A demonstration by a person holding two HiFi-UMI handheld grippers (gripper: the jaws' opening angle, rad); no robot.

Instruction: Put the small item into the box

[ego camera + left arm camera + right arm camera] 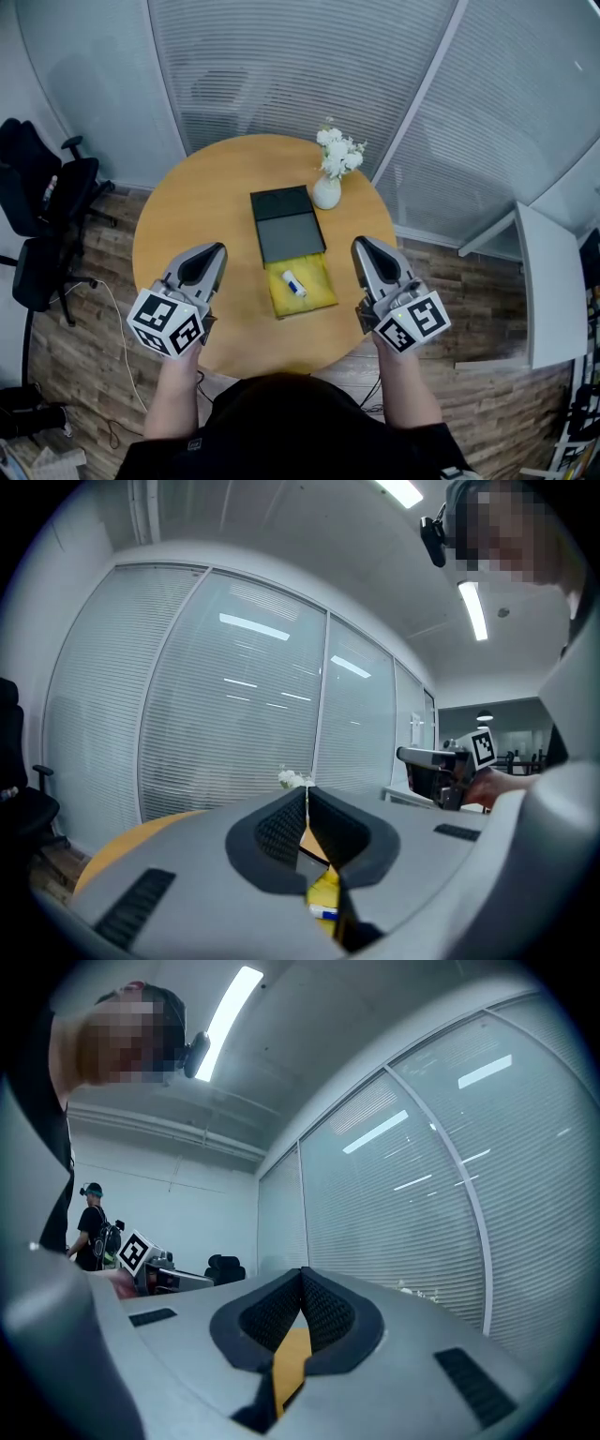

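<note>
Left tongs (214, 251) and right tongs (361, 246) clenched, empty; small item (293, 283) lies diagonally between them, in yellow tray (317, 296).

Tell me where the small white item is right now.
In the head view, the small white item lies in the open yellow tray at the black box's near end, between the left gripper and the right gripper, touched by neither.

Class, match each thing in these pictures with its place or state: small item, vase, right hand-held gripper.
Things:
1 small item
2 vase
3 right hand-held gripper

Places or states:
A jaws shut, nothing held
B lying in the yellow tray
C standing beside the dark box

Pairs: 1-B; 2-C; 3-A
</note>
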